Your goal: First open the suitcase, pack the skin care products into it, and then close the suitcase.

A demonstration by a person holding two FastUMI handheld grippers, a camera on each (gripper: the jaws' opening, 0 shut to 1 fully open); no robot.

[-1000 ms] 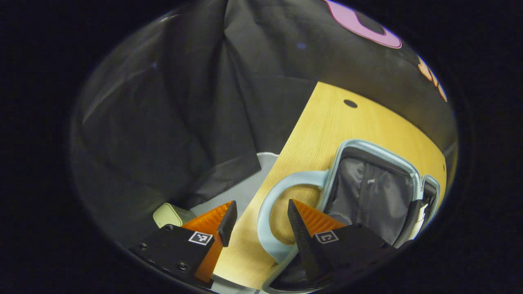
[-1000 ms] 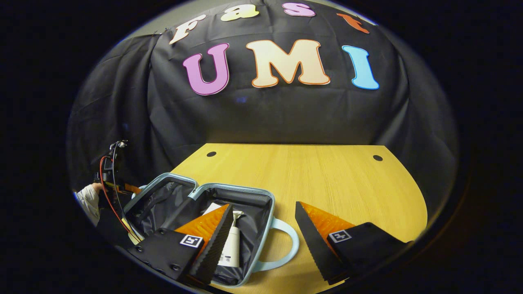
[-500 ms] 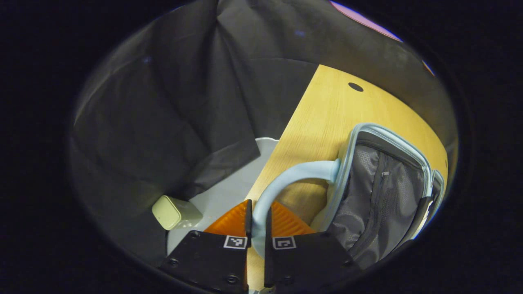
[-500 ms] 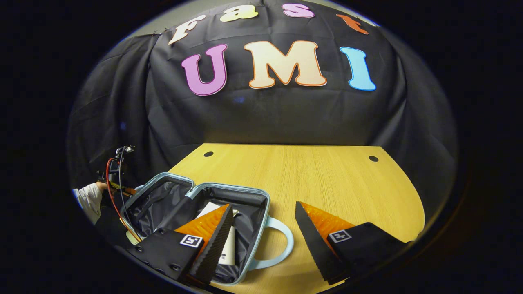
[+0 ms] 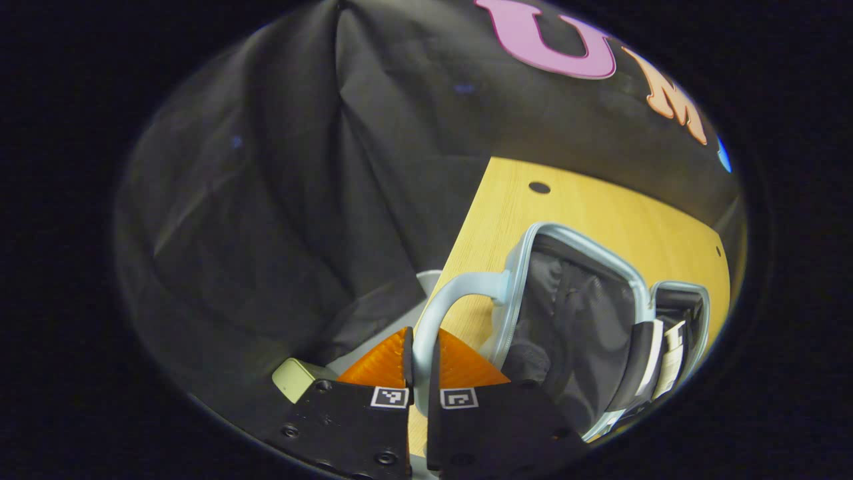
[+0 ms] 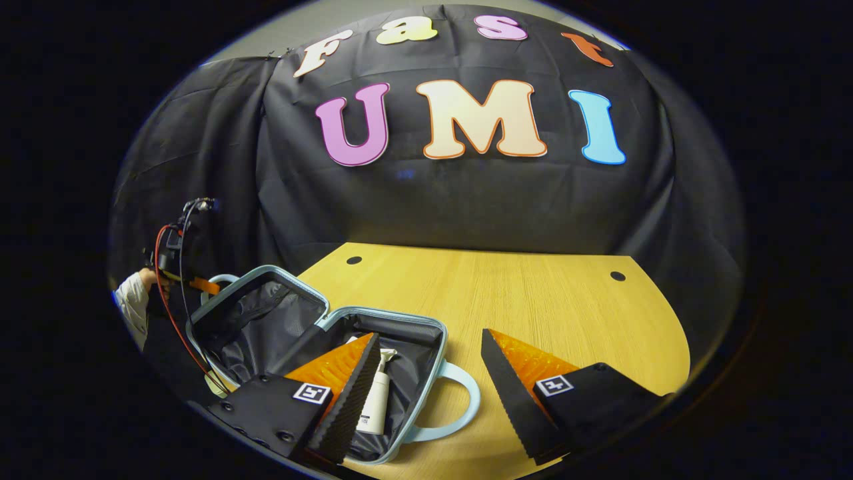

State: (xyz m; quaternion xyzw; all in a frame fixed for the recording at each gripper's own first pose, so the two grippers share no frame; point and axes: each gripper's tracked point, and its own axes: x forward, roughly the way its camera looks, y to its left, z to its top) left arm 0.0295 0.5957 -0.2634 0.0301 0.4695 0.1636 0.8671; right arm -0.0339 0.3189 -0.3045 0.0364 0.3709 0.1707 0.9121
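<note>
Suitcase: pale blue shell with dark grey lining, lying open on the wooden table at its left front part, in the right gripper view. One half lies flat on the table; the other half, the lid, is raised and tilted.

Lid handle: pale blue loop on the outer edge of the lid. In the left gripper view both fingers of the left gripper press on it, one on each side, with no gap to the loop.

Second handle: pale blue loop on the flat half, resting on the table beside the right gripper.

Bottle: white, with a pump top, lying inside the flat half against the lining. A flat white item lies beside it, too hidden to identify.

Right gripper: fingers spread wide, holding nothing, over the near edge of the flat half and its handle.

Far gripper: seen at the left in the right gripper view, with red and black wires, held by a hand in a white sleeve, at the lid's far side.

Small pale green box: below the table's edge in the left gripper view, on a grey surface.
</note>
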